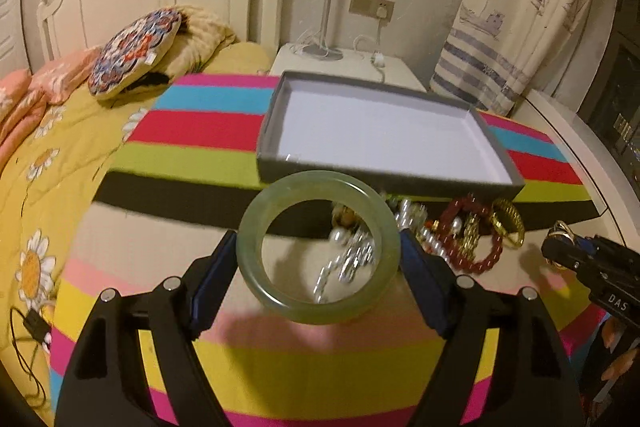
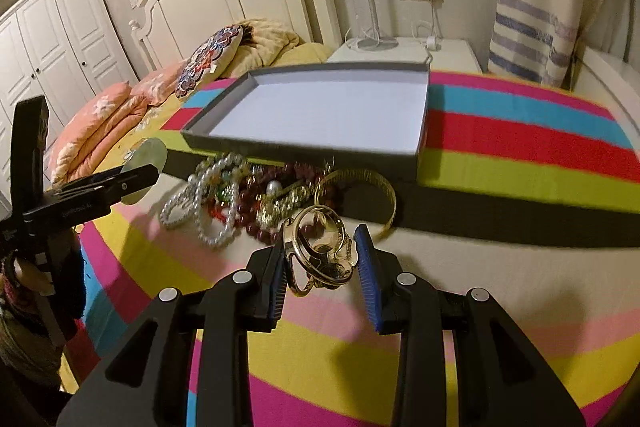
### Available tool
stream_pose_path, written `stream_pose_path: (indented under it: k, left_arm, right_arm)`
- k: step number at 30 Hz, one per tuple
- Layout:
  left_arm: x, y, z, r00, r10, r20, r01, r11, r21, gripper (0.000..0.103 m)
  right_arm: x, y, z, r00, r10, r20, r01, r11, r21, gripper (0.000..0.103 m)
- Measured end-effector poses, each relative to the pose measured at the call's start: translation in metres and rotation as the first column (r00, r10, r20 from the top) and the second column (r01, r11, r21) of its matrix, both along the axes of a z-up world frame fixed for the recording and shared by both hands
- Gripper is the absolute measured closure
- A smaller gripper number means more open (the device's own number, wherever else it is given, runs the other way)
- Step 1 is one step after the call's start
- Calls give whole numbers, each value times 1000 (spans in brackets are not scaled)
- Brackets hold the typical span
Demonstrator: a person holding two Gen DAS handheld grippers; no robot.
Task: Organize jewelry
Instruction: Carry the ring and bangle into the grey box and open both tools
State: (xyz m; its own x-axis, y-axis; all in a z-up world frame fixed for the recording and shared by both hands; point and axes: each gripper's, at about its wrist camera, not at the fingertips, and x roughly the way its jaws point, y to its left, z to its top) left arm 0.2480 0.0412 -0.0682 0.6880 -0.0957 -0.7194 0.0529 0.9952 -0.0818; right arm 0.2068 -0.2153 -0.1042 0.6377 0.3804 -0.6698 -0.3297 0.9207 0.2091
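While both hands carry a piece clear of the striped cloth (image 1: 280, 367), the job is to bring each one over the box without losing it. Nearest in the left wrist view, the left tool (image 1: 319, 259) is clamped on a green bangle (image 1: 319, 247), its blue pads pressing the ring's outer edge on the left and right. The bangle is smooth and hard, held only at two points, so it could pivot or slip; keeping the wrist steady and the ring roughly level should help.

Nearest in the right wrist view, the right tool (image 2: 320, 259) is clamped on a gold ornament (image 2: 320, 255) of looped rings, which is caught between the pads and hangs a little below them. Whether every loop is gripped cannot be told, so a slow carry is wiser than a swing.

Just beyond both tools, the jewelry pile (image 2: 256, 199) lies on the cloth: pearl strands, dark red beads and a gold band, tangled together and touching the box's near wall. Rising before moving forward should keep dangling parts from snagging that pile.

Farther on sits the grey box (image 1: 360, 171), shallow, with a white floor that looks empty. Each piece is best lowered close to the floor at separate spots, left and right, before the pads part.
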Motion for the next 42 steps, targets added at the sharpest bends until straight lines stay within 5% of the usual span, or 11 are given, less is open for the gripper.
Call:
stream_pose_path:
  k: [11,20,29,30,31,33,42]
  left_arm:
    - [69,-23,18,999,-39,7,39,999,37,25]
    - [137,-34,-1,997,-47,-58,53,994,92,25]
    - [186,-31,-31,989,-13,-145,30,993,118,25]
    - [190,-29,-35,986,-11,-169,31,993,115,24]
    - [191,-27,-39,983,-11,-182,32,993,111,24]
    - [187,-26,-42,983,-24,-180,44,993,110,24]
    - [160,-37,-51,985,-32,-168,62,982,176,17]
  right_arm:
    - [69,21,24,998,19,60,-15,997,-70,70]
    - [147,31,-7,998,-33,-59,31,999,-38,70]
    - [176,41,-22,992,-65,-106,54,993,-100,68]
    - [176,41,-24,991,-69,-113,56,992,-113,63]
    - [175,41,-25,991,-73,-113,60,991,-117,41]
    - [168,40,-24,995,-54,-88,45,994,-103,27]
    - [134,54,-31,996,-68,-57,54,974,-219,23]
